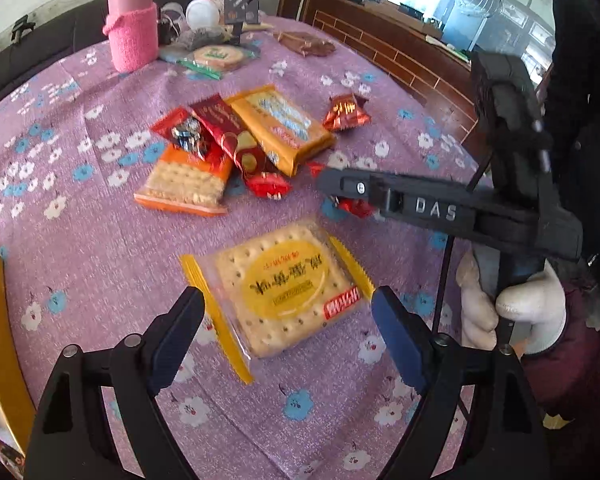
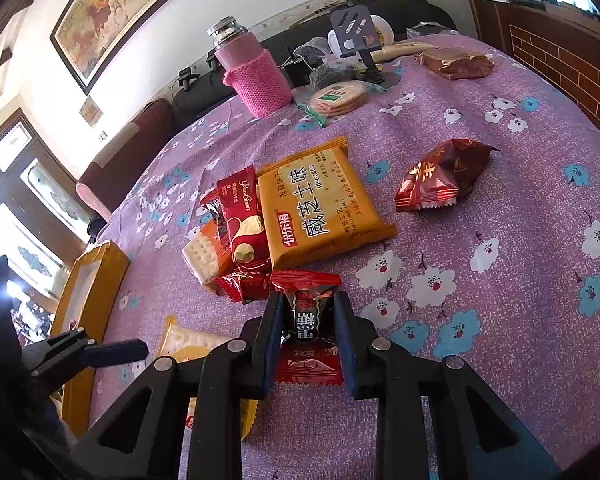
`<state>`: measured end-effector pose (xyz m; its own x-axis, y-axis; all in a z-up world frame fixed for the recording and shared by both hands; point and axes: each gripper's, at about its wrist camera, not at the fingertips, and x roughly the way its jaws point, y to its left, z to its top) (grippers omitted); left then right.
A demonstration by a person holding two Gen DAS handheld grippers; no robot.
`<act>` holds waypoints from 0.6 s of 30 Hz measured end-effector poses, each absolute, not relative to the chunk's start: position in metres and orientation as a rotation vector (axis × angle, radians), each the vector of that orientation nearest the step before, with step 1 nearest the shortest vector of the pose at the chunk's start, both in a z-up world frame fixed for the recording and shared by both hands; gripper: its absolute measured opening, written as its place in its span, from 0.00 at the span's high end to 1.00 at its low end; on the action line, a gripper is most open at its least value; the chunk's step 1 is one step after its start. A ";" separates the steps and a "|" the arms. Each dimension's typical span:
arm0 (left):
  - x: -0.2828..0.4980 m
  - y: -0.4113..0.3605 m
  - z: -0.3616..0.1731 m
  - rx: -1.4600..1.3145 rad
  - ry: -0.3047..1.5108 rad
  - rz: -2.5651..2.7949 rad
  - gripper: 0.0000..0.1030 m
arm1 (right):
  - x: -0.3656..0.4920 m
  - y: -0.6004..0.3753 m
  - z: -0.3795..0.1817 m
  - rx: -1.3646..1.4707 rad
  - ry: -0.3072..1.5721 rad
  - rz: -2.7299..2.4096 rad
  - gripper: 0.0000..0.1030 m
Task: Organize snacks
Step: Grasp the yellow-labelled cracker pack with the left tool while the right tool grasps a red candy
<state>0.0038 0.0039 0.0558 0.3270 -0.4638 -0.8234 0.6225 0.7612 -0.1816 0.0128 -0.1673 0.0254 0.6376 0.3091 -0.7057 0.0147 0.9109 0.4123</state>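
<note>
Right gripper (image 2: 308, 332) is clamping its jaws on a small red snack packet (image 2: 308, 320) just above the desk (image 2: 480, 320), beside the pile of biscuit packs (image 2: 320, 204). Left gripper (image 1: 288, 324) is hovering with jaws apart around a clear cracker pack (image 1: 284, 284) lying flat on the desk. A yellow box (image 2: 96, 276) is sitting at the desk edge; contents cannot be told.

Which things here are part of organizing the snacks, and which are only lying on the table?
Job: clear cracker packet, orange biscuit pack, red candy in right tongs, left tongs.
Lying about: pink bottle, phone stand.
</note>
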 end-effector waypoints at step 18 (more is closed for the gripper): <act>0.019 -0.003 0.025 0.177 1.038 -0.730 0.17 | -0.008 -0.167 0.048 0.304 0.723 0.057 0.74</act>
